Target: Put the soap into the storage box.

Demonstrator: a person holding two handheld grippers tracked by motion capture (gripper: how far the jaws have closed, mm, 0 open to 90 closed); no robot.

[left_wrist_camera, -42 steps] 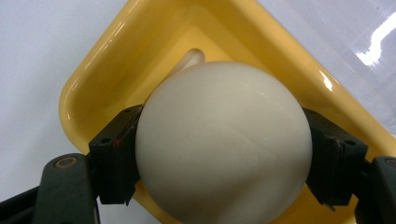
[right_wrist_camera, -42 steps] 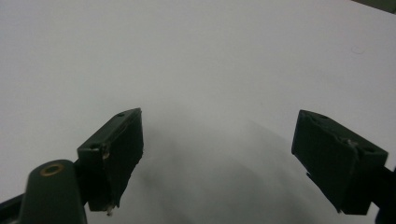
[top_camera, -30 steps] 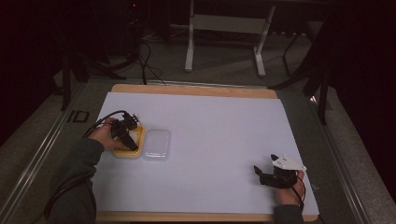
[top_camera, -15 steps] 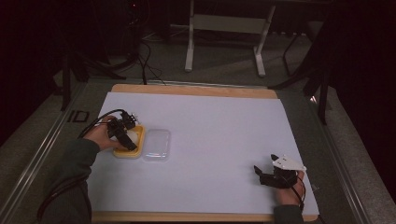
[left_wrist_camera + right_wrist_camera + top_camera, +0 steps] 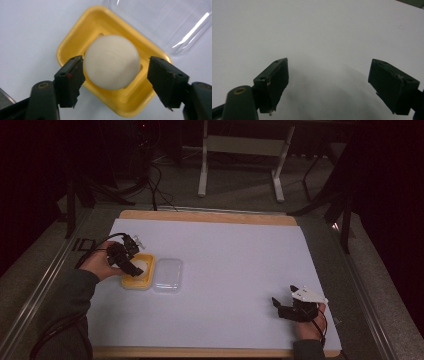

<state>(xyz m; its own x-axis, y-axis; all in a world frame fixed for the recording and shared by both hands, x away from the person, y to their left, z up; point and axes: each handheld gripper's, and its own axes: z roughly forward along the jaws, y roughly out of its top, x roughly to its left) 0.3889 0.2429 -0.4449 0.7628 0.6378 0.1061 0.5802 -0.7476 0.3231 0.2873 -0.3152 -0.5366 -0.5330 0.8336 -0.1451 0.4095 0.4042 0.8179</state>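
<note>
The white ball (image 5: 111, 62) sits in the yellow tray (image 5: 75, 37), between the spread jaws of the left tool (image 5: 113, 80); one jaw looks to be touching its side, the other stands off with a gap. If the tool closes off-centre, I'd expect the round ball to squirt out or drag the light tray along the table (image 5: 240, 260). The clear lid (image 5: 162, 22) lies just beyond the tray and could get knocked. The right tool (image 5: 337, 85) hangs open over bare table, well apart.
</note>
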